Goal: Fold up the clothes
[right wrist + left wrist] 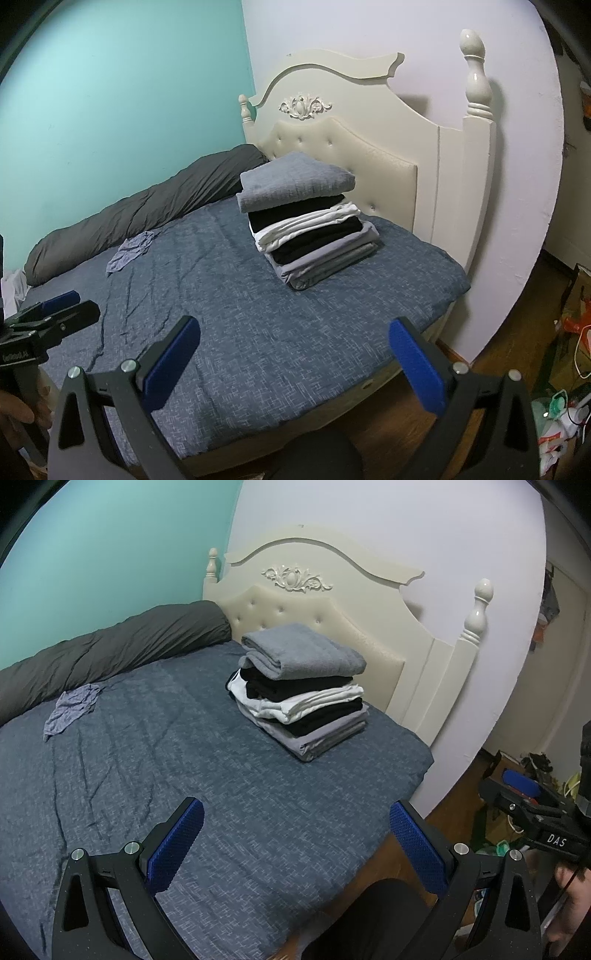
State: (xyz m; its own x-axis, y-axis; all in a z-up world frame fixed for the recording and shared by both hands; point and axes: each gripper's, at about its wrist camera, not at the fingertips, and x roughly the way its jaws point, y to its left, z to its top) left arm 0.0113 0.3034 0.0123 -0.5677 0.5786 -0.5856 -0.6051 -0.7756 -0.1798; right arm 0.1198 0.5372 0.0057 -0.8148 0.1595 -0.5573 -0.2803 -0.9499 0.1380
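Observation:
A neat stack of folded clothes (299, 686) (306, 221), grey, black and white, sits on the blue bed cover (221, 794) (258, 332) near the headboard. A crumpled blue-grey garment (72, 710) (129, 251) lies loose at the far left of the bed. My left gripper (297, 806) hovers open over the bed's near edge, nothing between its blue pads. My right gripper (294, 324) is likewise open and empty, well short of the stack. Each gripper shows side-on in the other's view: the right gripper (517, 786), the left gripper (74, 304).
A rolled dark grey duvet (110, 646) (147, 210) lies along the teal wall. The cream headboard (332, 602) (369, 147) stands behind the stack. Bags and clutter (569, 332) crowd the wooden floor at the right. A hand (576, 897) holds the right gripper's handle.

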